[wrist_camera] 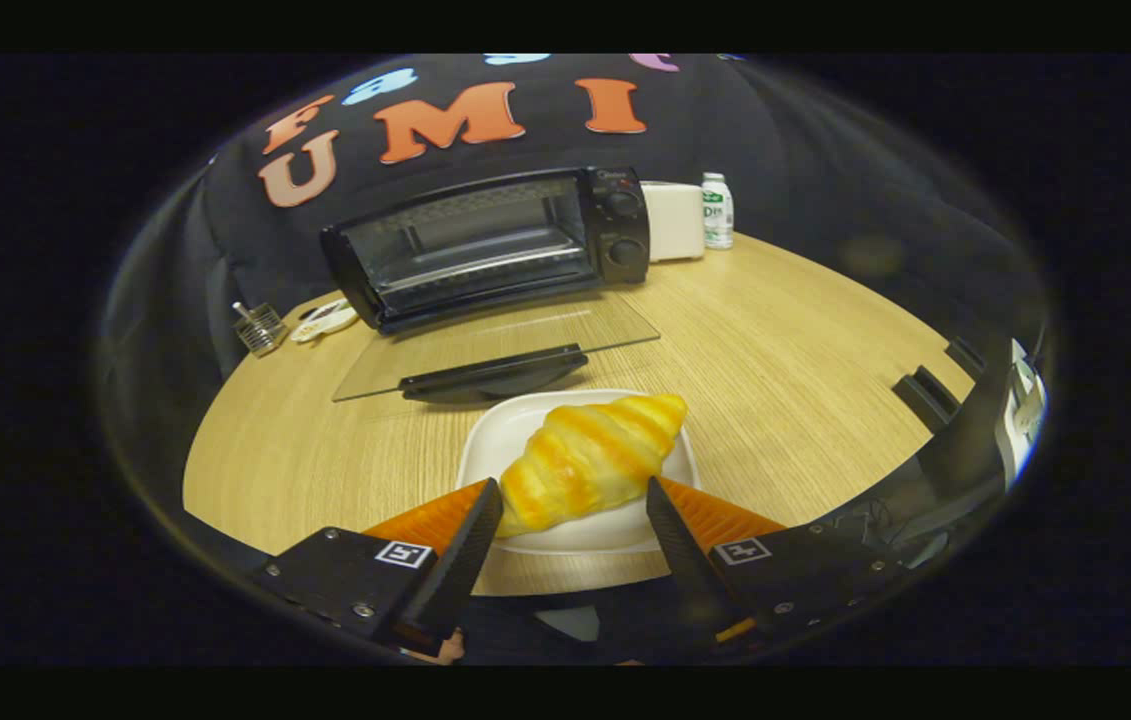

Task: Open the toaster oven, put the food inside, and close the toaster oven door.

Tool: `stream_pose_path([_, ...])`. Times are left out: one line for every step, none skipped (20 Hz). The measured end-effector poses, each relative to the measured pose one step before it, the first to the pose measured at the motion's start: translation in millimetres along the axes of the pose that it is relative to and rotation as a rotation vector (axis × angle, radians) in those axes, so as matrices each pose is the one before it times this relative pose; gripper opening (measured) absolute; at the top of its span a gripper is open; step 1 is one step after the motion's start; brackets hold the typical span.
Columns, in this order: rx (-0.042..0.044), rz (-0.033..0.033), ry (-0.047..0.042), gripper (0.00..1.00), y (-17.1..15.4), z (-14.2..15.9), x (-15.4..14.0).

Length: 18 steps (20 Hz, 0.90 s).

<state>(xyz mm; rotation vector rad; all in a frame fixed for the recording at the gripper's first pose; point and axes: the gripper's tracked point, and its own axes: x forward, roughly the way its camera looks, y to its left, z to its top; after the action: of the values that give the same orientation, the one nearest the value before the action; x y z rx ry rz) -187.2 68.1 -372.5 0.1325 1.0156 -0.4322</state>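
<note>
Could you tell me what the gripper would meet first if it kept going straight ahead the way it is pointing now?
Most likely the croissant on the white plate: it lies just ahead of the open gripper, partly between the fingers. Beyond it are the folded-down glass door and the toaster oven. Depth is hard to judge.

Dim, warm light; perhaps overhead glare on tabletop (775, 340); warped, soft edges.

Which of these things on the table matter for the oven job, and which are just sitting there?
For the job: toaster oven, its open glass door, croissant on the white plate, open gripper.

Lying about: small bottle, white box, metal rack.
</note>
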Motion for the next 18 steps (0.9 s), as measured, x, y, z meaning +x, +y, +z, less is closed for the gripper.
stream_pose_path([0.01236,-0.01419,-0.00810,0.87,1.75,3.84,1.04])
stream_pose_path([-0.00692,-0.01059,-0.00922,0.87,1.89,1.59,1.05])
stream_pose_path([-0.01248,-0.00631,0.01658,0.87,-1.06,-4.49,-1.00])
stream_pose_path([0.01941,0.00543,-0.00276,0.88,1.47,-0.52,-1.50])
stream_pose_path([0.03912,0.00825,0.01191,0.88,1.83,-1.22,-1.97])
stream_pose_path([0.04000,0.01198,0.00988,0.87,3.00,0.48,-0.93])
stream_pose_path([0.02528,-0.00101,0.02295,0.86,-0.69,-0.07,0.48])
stream_pose_path([0.02240,-0.00838,0.02156,0.85,-0.38,0.96,1.33])
stream_pose_path([0.01455,-0.01170,0.03206,0.84,0.14,-1.21,1.07])
stream_pose_path([0.01651,-0.01058,0.03141,0.84,0.65,-0.06,1.84])
stream_pose_path([0.01995,-0.00922,0.03480,0.84,1.10,-1.24,1.45])
stream_pose_path([0.01808,-0.00669,0.02300,0.85,1.19,0.97,2.46])
stream_pose_path([0.00924,-0.00631,0.03042,0.85,-0.38,-1.87,0.32])
stream_pose_path([0.00693,-0.00533,0.00954,0.85,0.21,1.97,0.36])
stream_pose_path([0.01090,-0.00730,0.01892,0.85,0.17,-2.04,1.18])
stream_pose_path([0.00670,-0.00904,0.00324,0.85,0.15,0.24,-0.51])
stream_pose_path([0.00289,-0.01009,-0.00327,0.85,0.28,0.55,1.90])
stream_pose_path([0.00150,-0.00791,-0.00066,0.85,-0.04,-1.28,-0.20])
